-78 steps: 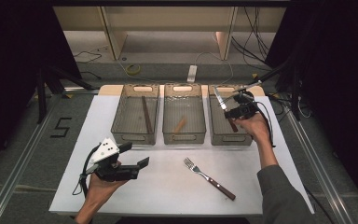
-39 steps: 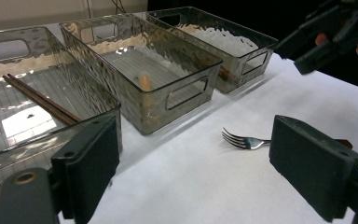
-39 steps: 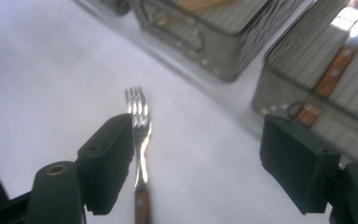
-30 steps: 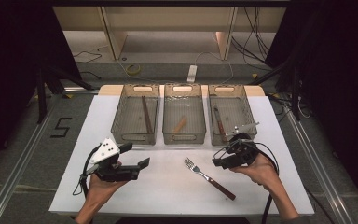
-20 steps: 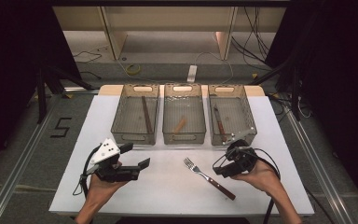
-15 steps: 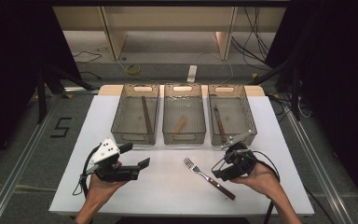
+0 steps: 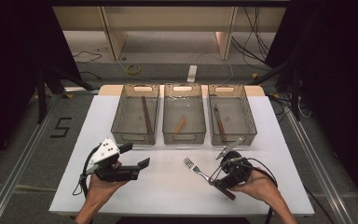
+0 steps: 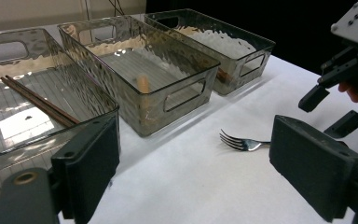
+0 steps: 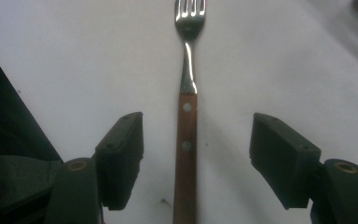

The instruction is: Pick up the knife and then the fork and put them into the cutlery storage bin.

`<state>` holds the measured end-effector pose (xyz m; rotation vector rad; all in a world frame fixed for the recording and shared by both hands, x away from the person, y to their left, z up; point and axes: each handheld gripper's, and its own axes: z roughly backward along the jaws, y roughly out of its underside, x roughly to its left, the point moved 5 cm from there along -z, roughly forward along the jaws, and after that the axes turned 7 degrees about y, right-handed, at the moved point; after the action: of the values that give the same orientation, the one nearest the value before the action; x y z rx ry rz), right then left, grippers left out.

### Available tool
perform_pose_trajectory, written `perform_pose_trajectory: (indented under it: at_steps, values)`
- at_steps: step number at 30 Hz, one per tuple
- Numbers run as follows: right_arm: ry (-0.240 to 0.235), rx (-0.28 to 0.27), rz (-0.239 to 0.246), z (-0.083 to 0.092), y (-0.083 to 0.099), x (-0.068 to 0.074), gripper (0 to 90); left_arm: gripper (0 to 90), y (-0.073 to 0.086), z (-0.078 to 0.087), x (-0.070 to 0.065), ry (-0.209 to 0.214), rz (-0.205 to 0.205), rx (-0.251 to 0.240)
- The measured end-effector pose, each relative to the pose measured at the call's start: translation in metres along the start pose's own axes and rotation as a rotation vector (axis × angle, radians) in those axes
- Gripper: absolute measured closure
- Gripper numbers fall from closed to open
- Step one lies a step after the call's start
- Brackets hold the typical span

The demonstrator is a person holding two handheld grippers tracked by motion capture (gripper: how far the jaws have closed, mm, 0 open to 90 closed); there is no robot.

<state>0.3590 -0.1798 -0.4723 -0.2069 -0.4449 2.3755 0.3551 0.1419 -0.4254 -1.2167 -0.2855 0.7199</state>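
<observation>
Fork [image 9: 187, 135] lies flat on the matte white table [image 7: 168, 186], its riveted wooden handle running straight up the gap between the right gripper's [image 9: 196, 158] two blocky black jaws, steel neck and shiny tines beyond their tips. Those jaws have just been closing, yet bare table shows on both sides of the handle, so neither pad touches it: unclenched, straddling the fork. From the high view the right gripper [image 7: 221, 177] sits low over the handle end, the tines pointing away toward the middle of the table.

Left gripper [image 8: 191, 182] hovers well apart from the fork, jaws spread wide with nothing between them; its flat rubbery pads frame the fork's tines [image 8: 235, 140] farther off. Beyond it stand three clear, ripple-walled plastic bins with cut-out handles. Nearest the left gripper, the left bin [image 7: 121, 126] holds slim dark chopsticks [image 7: 146, 114]; the middle bin [image 7: 168, 126] holds a short tan stick-like piece [image 7: 181, 124]; the right bin [image 7: 249, 126] holds a wood-handled utensil [image 7: 219, 122].
</observation>
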Motion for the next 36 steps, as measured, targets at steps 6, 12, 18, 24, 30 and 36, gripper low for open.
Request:
perform_pose_trajectory:
  at_steps: [6, 12, 18, 24, 30, 36]
  values:
    - [0.009, 0.041, 0.016, -0.01, 0.004, 0.003, 42.9, 15.6, 0.0, 0.0, 0.0, 0.001, -0.001, -0.001]
    - [0.021, 0.064, 0.027, -0.015, 0.007, 0.003, 48.1, 15.6, 0.0, 0.0, 0.0, 0.001, -0.002, 0.0]
    - [0.017, 0.087, 0.046, -0.019, 0.008, 0.006, 53.0, 15.6, 0.0, 0.0, 0.0, 0.001, -0.003, -0.002]
    - [0.024, 0.115, 0.05, -0.024, 0.01, 0.007, 57.9, 15.5, 0.0, 0.0, -0.001, 0.005, -0.005, -0.004]
    - [0.031, 0.138, 0.073, -0.027, 0.011, 0.009, 63.5, 15.1, -0.001, 0.0, -0.001, 0.007, -0.005, -0.008]
    - [0.042, 0.153, 0.075, -0.03, 0.011, 0.007, 66.9, 15.1, -0.001, 0.0, -0.001, 0.007, -0.006, -0.008]
